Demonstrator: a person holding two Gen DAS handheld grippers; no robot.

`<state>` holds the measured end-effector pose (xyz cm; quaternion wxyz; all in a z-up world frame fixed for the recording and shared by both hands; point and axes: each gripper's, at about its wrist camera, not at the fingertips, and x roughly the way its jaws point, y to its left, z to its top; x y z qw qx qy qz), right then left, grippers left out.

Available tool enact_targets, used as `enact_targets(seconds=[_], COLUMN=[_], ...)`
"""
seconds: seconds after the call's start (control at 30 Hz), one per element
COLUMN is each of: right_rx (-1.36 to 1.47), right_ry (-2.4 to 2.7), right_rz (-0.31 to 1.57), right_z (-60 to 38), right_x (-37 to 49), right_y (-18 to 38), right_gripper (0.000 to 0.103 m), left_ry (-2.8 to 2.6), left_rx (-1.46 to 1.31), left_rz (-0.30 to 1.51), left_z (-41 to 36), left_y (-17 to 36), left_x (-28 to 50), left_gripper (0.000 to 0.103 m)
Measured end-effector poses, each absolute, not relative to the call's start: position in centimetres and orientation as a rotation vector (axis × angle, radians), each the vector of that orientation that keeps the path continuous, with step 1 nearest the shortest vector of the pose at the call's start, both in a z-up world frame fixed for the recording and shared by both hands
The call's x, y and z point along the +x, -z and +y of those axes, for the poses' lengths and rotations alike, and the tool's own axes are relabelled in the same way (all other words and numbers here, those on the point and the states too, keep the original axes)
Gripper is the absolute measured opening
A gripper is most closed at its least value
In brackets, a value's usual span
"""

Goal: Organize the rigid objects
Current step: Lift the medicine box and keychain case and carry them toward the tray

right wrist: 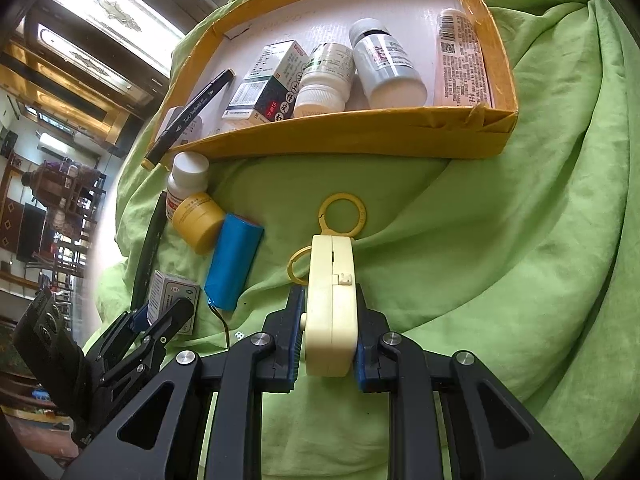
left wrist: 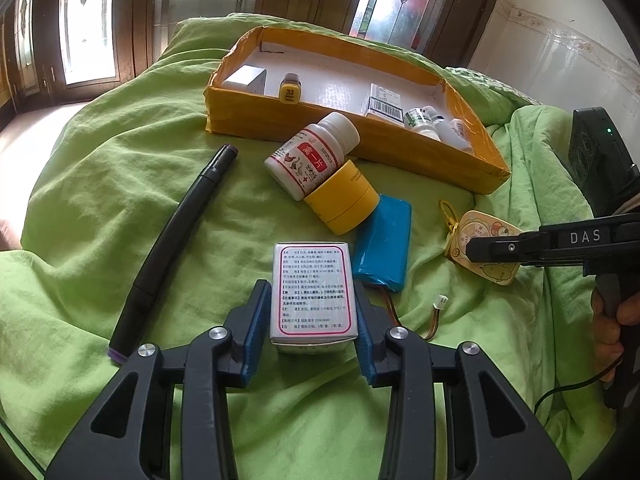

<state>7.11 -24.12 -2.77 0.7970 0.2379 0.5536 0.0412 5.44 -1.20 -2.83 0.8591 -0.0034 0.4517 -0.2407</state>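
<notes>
My left gripper is shut on a white medicine box with red-framed print, its blue pads against both long sides. The right wrist view shows that gripper and the box at the lower left. My right gripper is shut on a flat cream keychain gadget, held edge-up with its yellow rings resting on the green cloth. In the left wrist view the right gripper pinches the gadget's cartoon-printed face. The yellow cardboard tray stands beyond both.
Loose on the cloth lie a black marker, a red-labelled white bottle, a yellow jar and a wired blue battery pack. The tray holds a marker, a carton and bottles. A hand is at right.
</notes>
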Motion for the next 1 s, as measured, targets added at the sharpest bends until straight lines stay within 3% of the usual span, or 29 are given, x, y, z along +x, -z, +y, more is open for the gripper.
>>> enact_targets(seconds=[1.0], right_rx=[0.525], right_ry=[-0.090], right_rz=[1.004], right_z=[-25.0], right_x=[6.6], right_y=[-1.1], right_gripper=[0.018], left_ry=[0.477], left_rx=[-0.026], left_rz=[0.903], left_z=[-0.1], left_y=[1.5], left_x=[4.8], left_gripper=[0.033])
